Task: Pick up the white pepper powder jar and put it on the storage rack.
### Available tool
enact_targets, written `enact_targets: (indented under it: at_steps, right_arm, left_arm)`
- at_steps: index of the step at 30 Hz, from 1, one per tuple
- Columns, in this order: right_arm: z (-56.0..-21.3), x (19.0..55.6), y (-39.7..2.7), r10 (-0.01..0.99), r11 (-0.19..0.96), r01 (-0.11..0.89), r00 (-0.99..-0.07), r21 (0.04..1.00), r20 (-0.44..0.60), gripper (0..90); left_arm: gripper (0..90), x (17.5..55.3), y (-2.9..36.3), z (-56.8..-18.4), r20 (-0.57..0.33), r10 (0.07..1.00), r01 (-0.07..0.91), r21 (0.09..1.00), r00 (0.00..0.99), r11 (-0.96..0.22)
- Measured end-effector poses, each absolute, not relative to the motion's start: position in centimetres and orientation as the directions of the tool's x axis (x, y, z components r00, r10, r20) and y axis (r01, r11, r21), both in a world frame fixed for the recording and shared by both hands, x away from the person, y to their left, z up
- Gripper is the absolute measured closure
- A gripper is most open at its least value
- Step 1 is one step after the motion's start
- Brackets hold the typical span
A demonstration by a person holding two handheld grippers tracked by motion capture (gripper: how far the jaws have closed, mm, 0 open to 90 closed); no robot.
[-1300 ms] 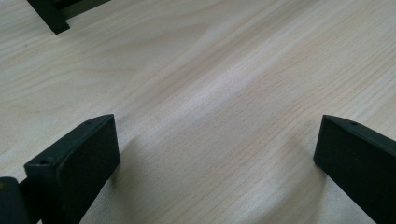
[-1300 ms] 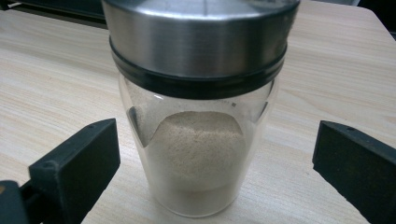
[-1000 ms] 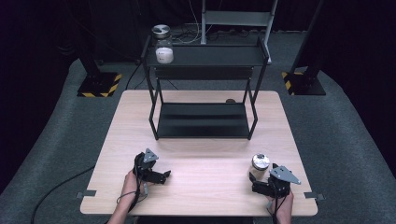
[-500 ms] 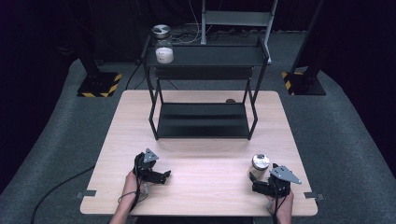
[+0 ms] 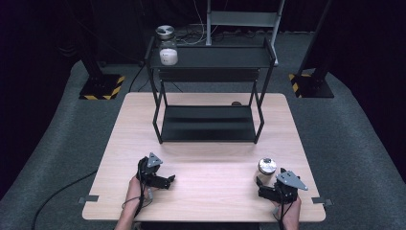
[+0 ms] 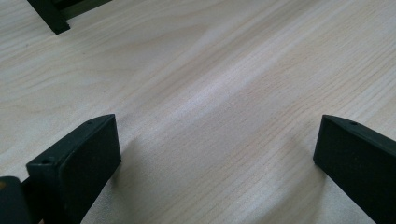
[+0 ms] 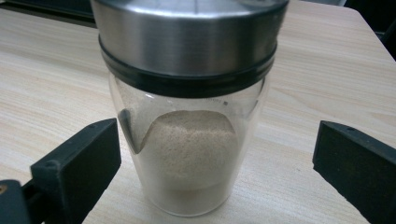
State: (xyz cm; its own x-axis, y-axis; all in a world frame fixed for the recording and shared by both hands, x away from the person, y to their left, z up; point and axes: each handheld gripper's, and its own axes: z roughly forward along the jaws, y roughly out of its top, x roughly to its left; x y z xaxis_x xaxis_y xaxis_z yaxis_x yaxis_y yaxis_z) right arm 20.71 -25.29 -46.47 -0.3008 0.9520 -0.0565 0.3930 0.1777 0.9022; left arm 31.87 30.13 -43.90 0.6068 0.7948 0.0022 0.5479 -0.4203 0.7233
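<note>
A glass jar (image 7: 189, 121) with a steel lid and pale powder inside stands upright on the table near its front right, also seen from above as the jar (image 5: 266, 166). My right gripper (image 5: 262, 188) sits just in front of it, open, its jaws wide on either side of the jar without touching; in the right gripper view the gripper (image 7: 215, 172) frames it. My left gripper (image 5: 167, 181) rests at the front left, open over bare wood, the gripper (image 6: 217, 158) holding nothing. A second similar jar (image 5: 168, 54) stands on the top shelf's left end.
A black two-tier metal shelf (image 5: 208, 124) stands at the middle back of the wooden table (image 5: 210, 163). A round metal lidded object (image 5: 164, 31) lies on the floor behind it. Yellow-black striped stand bases (image 5: 100, 91) flank the table on dark carpet.
</note>
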Motion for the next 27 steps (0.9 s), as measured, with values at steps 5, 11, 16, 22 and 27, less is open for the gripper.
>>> enact_targets:
  at_steps: [5,11,16,22,27]
  right_arm:
    - [-46.2,21.0,-24.7,0.952,0.204,0.41,-0.295,0.889,-0.082,0.0]
    - [-45.8,21.8,-23.7,0.942,0.241,0.415,-0.316,0.877,-0.11,0.0]
    - [-45.6,22.8,-23.4,0.942,0.229,0.404,-0.323,0.886,-0.096,0.0]
    - [-45.6,23.2,-23.4,0.94,0.235,0.4,-0.327,0.886,-0.102,4.6]
    - [-45.6,23.4,-24.0,0.935,0.229,0.414,-0.345,0.881,-0.08,25.4]
  left_arm:
    - [0.0,31.9,30.1,-43.9,0.002,0.795,0.548,0.724,0.607,-0.42]
    - [0.0,31.9,30.1,-43.9,0.003,0.794,0.547,0.724,0.607,-0.421]
    - [0.0,31.9,30.1,-43.9,0.003,0.794,0.548,0.723,0.607,-0.421]
    - [0.0,31.9,30.1,-43.9,0.002,0.795,0.547,0.724,0.607,-0.42]
    - [0.0,31.9,30.1,-43.9,0.003,0.794,0.547,0.723,0.607,-0.421]
